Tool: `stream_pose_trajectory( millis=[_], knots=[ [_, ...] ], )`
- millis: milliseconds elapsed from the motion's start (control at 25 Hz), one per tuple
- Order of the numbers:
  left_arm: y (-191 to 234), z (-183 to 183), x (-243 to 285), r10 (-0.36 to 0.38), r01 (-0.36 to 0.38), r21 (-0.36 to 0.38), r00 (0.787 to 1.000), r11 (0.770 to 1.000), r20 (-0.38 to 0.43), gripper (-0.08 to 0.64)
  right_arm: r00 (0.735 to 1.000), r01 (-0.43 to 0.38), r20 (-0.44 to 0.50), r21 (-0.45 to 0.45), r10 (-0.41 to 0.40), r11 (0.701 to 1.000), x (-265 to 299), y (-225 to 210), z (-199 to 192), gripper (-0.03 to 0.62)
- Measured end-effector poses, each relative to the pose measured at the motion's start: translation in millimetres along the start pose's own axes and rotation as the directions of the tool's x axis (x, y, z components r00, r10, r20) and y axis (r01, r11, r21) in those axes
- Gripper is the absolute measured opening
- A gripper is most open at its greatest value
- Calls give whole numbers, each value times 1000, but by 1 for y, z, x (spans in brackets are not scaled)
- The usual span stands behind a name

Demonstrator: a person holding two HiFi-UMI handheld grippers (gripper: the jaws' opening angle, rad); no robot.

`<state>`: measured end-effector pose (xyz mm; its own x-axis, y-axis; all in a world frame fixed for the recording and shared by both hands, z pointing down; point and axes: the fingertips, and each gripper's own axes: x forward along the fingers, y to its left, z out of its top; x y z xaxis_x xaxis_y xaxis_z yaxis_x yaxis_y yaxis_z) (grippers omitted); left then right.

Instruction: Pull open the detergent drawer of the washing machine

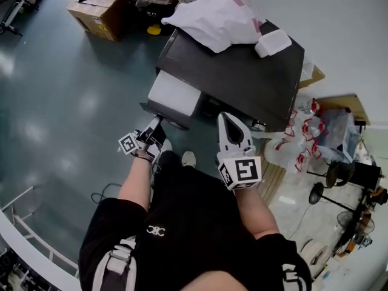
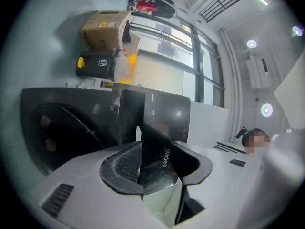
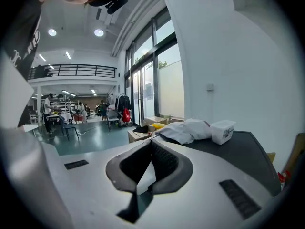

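Left hand-held gripper gripped white detergent drawer's glossy dark front, drawer's long axis running toward person; right hand-held gripper closed, empty.

Left gripper touches the front of the pulled-out detergent drawer; right gripper hovers beside the washing machine.

Drawer front — glossy black plastic; washing machine top matt dark.

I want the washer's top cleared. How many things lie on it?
2: a crumpled white cloth at the far end of the washing machine, and a white plastic tub beside it. Something could hide under the cloth.
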<state>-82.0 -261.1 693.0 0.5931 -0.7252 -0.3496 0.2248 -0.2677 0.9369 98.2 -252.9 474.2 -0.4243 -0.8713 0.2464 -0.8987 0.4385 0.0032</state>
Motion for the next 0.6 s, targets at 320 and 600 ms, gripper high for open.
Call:
stream_pose_trajectory(
  millis=[320,600],
  knots=[
    [-7,-6,-22,21,-22,12,997,1000,74,178,996,-89,9,-7,89,996,4,26,-1,2],
    [-10,-9,-33,20,-21,16,994,1000,108,176,989,-142,24,-25,143,990,-1,42,5,3]
  ],
)
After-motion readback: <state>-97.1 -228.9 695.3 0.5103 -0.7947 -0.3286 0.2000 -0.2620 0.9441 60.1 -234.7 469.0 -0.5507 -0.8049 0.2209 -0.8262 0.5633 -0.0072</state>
